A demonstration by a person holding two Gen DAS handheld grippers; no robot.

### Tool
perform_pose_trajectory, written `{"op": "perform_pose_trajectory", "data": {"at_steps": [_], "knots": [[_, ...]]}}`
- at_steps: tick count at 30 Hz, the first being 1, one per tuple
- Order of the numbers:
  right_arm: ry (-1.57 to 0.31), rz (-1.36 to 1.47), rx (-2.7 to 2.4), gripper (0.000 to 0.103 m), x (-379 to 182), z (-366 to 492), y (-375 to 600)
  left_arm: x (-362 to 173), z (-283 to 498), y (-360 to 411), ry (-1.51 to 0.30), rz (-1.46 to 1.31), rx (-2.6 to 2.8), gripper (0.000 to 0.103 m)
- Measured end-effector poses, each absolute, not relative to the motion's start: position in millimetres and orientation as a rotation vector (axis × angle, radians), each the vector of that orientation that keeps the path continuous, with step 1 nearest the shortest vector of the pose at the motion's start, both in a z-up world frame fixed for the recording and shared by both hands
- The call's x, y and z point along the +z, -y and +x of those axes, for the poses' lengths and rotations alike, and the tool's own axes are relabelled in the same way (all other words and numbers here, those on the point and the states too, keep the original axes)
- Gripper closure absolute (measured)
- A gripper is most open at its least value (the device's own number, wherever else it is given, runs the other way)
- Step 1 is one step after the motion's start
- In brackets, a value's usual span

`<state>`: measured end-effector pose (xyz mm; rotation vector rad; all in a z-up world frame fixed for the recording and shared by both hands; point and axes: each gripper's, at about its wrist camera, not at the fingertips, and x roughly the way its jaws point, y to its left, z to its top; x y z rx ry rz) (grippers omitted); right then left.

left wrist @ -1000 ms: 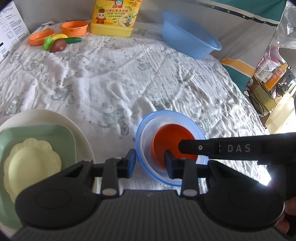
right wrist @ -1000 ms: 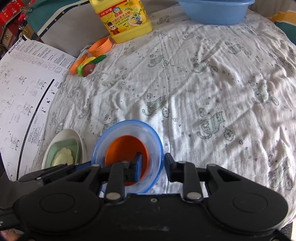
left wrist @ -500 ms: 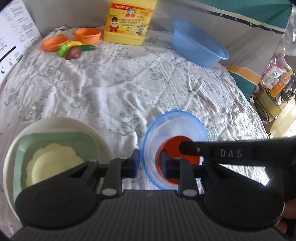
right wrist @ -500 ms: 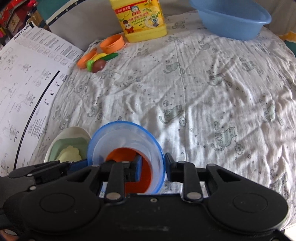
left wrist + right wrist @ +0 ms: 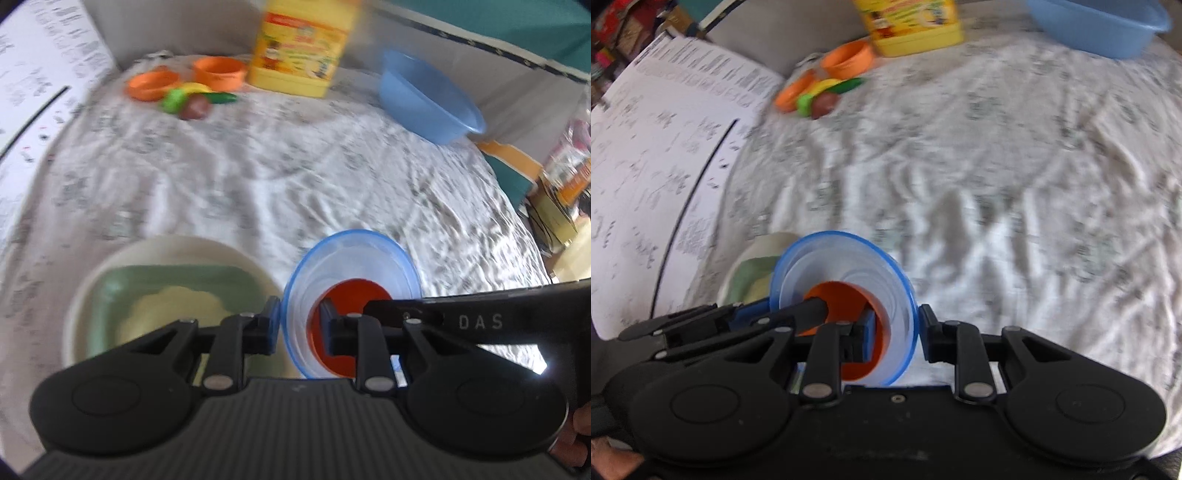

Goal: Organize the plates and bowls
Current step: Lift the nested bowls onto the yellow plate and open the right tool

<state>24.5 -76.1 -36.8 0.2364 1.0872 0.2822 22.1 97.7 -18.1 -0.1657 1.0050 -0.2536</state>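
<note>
Nested bowls gripped from both sides, carried near the plate stack

Left gripper and right gripper clamp opposite walls of the clear blue-rimmed bowl, the orange bowl nested inside it; setting it down gently comes next, probably.

— Held up off the bed, tilted: clear bowl with a blue rim, and nested inside it a smaller orange bowl.
— Resting flat near the bed's near left edge?
— Stack of three: round cream plate at the bottom, square pale-green plate on it, small scalloped yellow plate on top.
— Far side?
— Blue basin at the far right corner; orange cup and shallow orange dish at the far left.
</note>
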Motion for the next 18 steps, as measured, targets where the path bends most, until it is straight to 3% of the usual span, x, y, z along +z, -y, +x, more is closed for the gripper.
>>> {"op": "perform_pose_trajectory", "data": {"at_steps": [9,18], "knots": [[-1.15,0.188,0.428,0.079,-32,37,5,-10,10,-163,-1.031,-0.191,-0.123,0.081],[-1.207,0.167,0.433,0.079,-41,44,-25,-22,11,-181,-1.066,-0.197,-0.096,0.081]]}}
